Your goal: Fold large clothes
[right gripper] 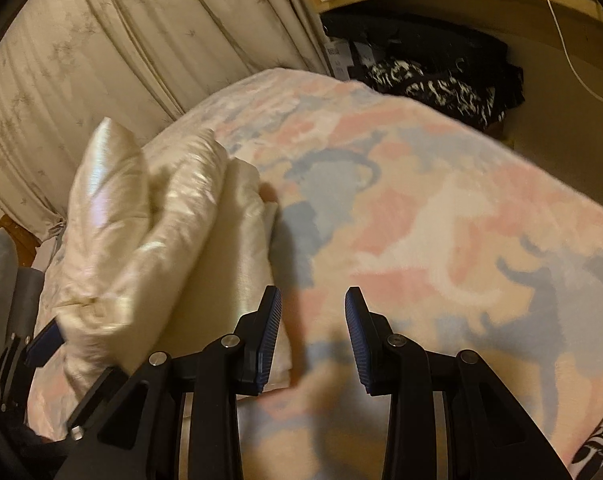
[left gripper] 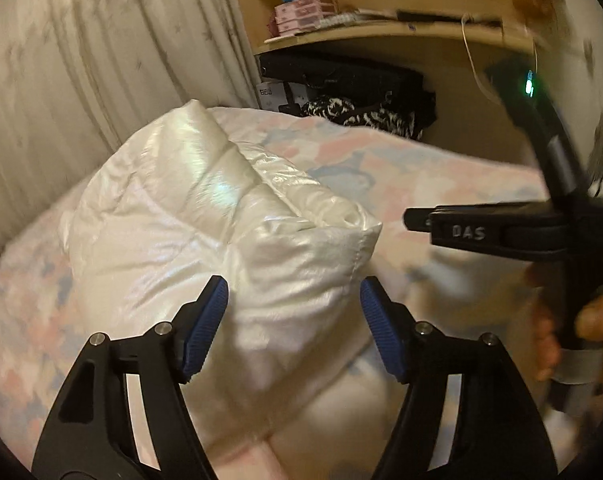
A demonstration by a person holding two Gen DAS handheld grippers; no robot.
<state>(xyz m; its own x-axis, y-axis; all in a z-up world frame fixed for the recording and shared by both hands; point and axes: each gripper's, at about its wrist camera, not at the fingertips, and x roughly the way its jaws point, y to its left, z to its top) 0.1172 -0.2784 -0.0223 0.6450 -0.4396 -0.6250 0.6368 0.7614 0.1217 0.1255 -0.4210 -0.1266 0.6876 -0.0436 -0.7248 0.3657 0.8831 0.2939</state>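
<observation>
A shiny white puffer jacket lies bunched in a thick bundle on the pink-and-blue patterned blanket, toward the side nearest the pale curtain. The left gripper hangs just over the jacket's near corner, its blue pads spread wide and clear of the fabric. The right gripper, just beside the jacket, is parted over bare blanket, pinching nothing.

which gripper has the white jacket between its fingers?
The left gripper: the white puffy jacket bulges between its open blue fingers. The right gripper frames only the patterned blanket.
</observation>
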